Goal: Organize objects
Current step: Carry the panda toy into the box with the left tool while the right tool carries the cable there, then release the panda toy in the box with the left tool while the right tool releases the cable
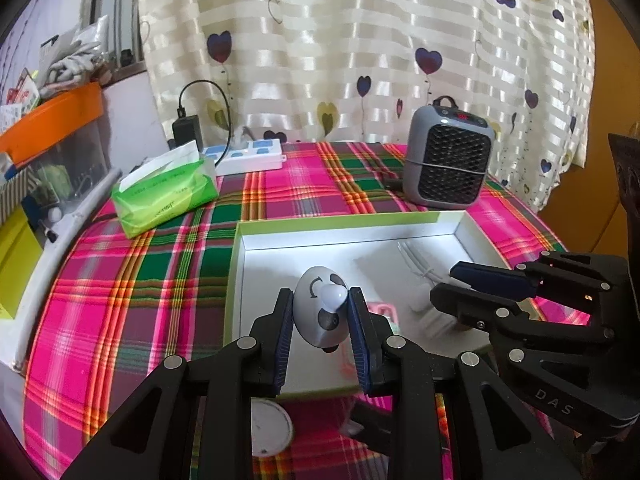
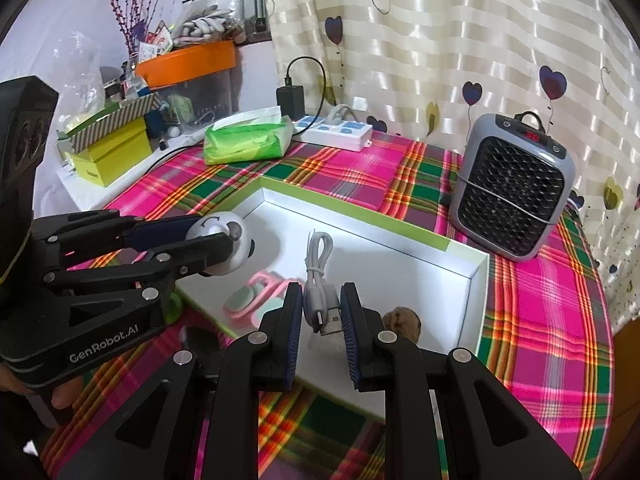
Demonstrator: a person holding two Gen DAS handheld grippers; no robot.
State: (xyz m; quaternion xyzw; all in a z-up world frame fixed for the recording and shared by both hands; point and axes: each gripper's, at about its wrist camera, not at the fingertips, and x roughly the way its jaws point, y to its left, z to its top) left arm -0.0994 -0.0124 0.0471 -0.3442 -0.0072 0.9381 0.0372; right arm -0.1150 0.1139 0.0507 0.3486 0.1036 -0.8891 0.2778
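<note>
Setting: plaid cloth [image 2: 532, 300] in pink and green covers the table; a striped curtain [image 2: 460, 40] with heart prints hangs behind.
Far left clutter: stacked boxes and an orange-lidded bin [image 2: 188, 60] sit off the cloth, apart from the work area.
Tissue pack [image 2: 246, 140]: green, lying near the back edge beside a white power strip [image 2: 336, 130]; judged to be outside the sorting.
Left gripper [image 1: 320, 312]: tongs clamped on a grey-and-white egg-shaped gadget [image 1: 320, 308], held above the left part of the box, apparently for setting down inside.
Box [image 2: 478, 276]: shallow, white inside, green-edged, lying open on the cloth as the collecting place.
Box contents: a pink item [image 2: 252, 294] lies near the front wall; a brown round object [image 2: 402, 320] rests further right.
Right gripper [image 2: 322, 316]: tongs clamped on a coiled white USB cable [image 2: 318, 280], plug end between the pads, coil hanging forward over the box interior.
Heater [image 2: 514, 204]: small grey unit standing upright on the cloth, behind the box's right corner.
Stage, judged: both carried items are over the box and not yet released.
</note>
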